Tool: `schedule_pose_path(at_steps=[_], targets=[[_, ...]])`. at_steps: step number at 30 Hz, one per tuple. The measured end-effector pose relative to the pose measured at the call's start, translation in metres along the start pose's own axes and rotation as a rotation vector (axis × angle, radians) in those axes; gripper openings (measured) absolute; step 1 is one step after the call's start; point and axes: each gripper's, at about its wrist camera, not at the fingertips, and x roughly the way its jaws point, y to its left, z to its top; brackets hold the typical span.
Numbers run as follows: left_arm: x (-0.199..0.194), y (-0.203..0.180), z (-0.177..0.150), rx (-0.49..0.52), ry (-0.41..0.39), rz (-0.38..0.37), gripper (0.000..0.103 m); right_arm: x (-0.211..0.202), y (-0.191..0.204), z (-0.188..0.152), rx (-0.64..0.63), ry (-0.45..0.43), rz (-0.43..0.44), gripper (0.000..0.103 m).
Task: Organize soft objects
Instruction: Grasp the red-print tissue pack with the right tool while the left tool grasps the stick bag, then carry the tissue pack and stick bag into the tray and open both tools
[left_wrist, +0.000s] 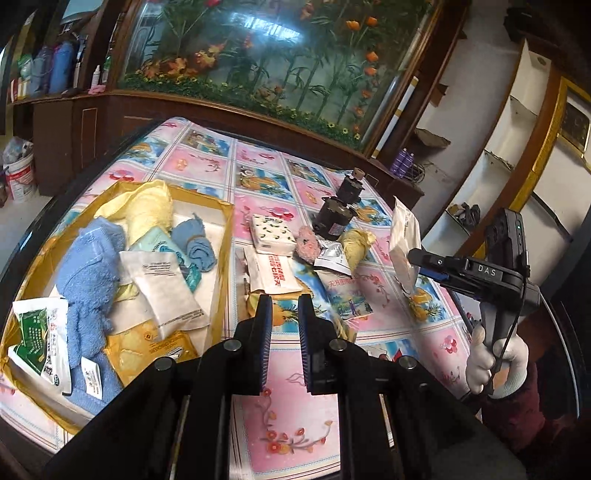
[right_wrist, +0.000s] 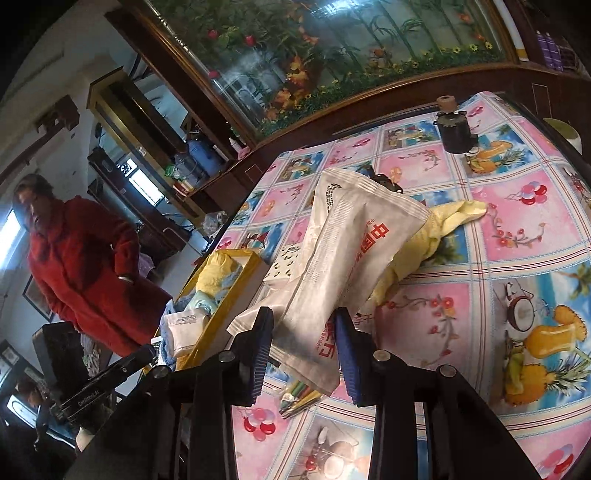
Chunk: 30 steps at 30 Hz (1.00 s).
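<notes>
From the left wrist view, we judge the job well past halfway. The yellow box (left_wrist: 221, 236) on the desk (left_wrist: 288, 428) already holds a blue towel (left_wrist: 88, 273), a yellow cloth (left_wrist: 147, 210), a small blue cloth (left_wrist: 197, 240) and several white sachets (left_wrist: 162, 291). Still out on the desk are a spotted tissue pack (left_wrist: 271, 232), a red-lettered wipe pack (left_wrist: 271, 271), a pink fluffy item (left_wrist: 308, 243) and a loose yellow cloth (left_wrist: 356, 242). Our left gripper (left_wrist: 284, 314) hovers empty above the desk, fingers spread. Our right gripper (left_wrist: 424, 260) holds a white packet (left_wrist: 404, 243) up in the air. Two dark jars (left_wrist: 338, 210) stand just behind the leftovers; they look hard and are likely not ours to sort.

From the right wrist view, the right gripper (right_wrist: 303, 354) pinches the white packet (right_wrist: 343, 251) between its fingers, lifted off the desk (right_wrist: 517, 229), with the yellow box (right_wrist: 225, 291) off to the left. The remaining yellow cloth (right_wrist: 443, 229) lies beneath it. A person in a red coat (right_wrist: 85, 266) stands beyond the desk.
</notes>
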Motion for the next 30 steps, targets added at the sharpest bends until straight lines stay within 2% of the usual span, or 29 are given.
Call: schedule_pose_path(at_steps=[2, 4, 6, 7, 11, 15, 17, 18, 21, 25, 30], targets=[[0.01, -0.003, -0.003, -0.011, 0.025, -0.023, 0.015, 0.005, 0.002, -0.001, 0.007, 0.008, 0.006, 0.035], [0.029, -0.017, -0.009, 0.025, 0.081, -0.049, 0.036, 0.006, 0.001, -0.005, 0.013, 0.013, 0.001, 0.035], [0.048, -0.037, -0.018, 0.094, 0.125, -0.05, 0.051, 0.004, -0.003, -0.008, 0.017, 0.014, -0.008, 0.035], [0.061, -0.049, -0.023, 0.136, 0.156, -0.054, 0.053, 0.002, -0.005, -0.01, 0.02, 0.013, -0.012, 0.035], [0.114, -0.083, -0.036, 0.279, 0.253, -0.019, 0.053, -0.011, -0.019, -0.013, 0.04, 0.003, -0.03, 0.035], [0.146, -0.1, -0.046, 0.37, 0.321, 0.02, 0.051, -0.019, -0.032, -0.014, 0.055, 0.002, -0.047, 0.036], [0.149, -0.107, -0.05, 0.407, 0.329, 0.043, 0.026, -0.019, -0.037, -0.014, 0.059, 0.005, -0.047, 0.036], [0.148, -0.107, -0.05, 0.403, 0.333, 0.041, 0.018, -0.019, -0.038, -0.014, 0.06, 0.006, -0.046, 0.036], [0.145, -0.102, -0.048, 0.365, 0.327, 0.043, 0.013, -0.017, -0.039, -0.016, 0.062, 0.01, -0.037, 0.036], [0.125, -0.088, -0.037, 0.274, 0.275, 0.006, 0.012, -0.016, -0.034, -0.018, 0.052, 0.014, -0.028, 0.036], [0.065, -0.064, -0.02, 0.167, 0.148, -0.037, 0.012, -0.016, -0.02, -0.02, 0.016, 0.023, -0.018, 0.036]])
